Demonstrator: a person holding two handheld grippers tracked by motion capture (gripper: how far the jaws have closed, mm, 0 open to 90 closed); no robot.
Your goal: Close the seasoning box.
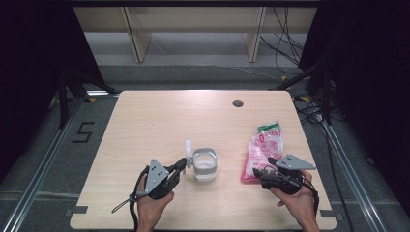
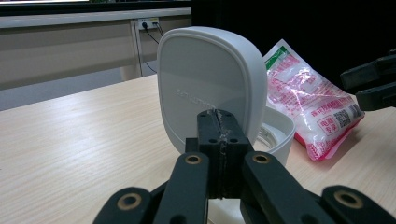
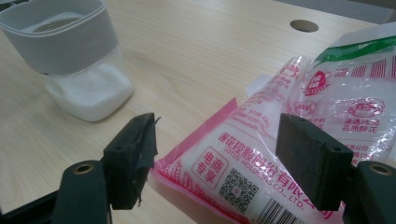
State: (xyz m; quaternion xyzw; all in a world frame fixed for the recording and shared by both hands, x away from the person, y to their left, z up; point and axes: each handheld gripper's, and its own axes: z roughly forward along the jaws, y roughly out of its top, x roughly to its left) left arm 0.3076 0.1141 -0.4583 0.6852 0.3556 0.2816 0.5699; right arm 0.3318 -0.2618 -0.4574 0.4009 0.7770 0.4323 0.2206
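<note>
A clear container (image 1: 205, 166) with a grey-white collar stands near the table's front middle, holding white grains (image 3: 91, 93). Its white lid (image 1: 188, 153) stands upright at its left side. My left gripper (image 1: 181, 164) is shut, jaws pressed together with nothing seen between them, tips right against the lid's outer face (image 2: 210, 79). A pink and clear bag (image 1: 263, 150) of white grains lies to the right. My right gripper (image 1: 263, 170) is open, its jaws standing either side of the bag's near end (image 3: 280, 140) without pressing on it.
A round grommet hole (image 1: 237, 103) sits near the table's far edge. The light wood table (image 1: 159, 116) is bare at the back and left. Dark curtains flank both sides, and cables lie on the floor beyond the far right corner.
</note>
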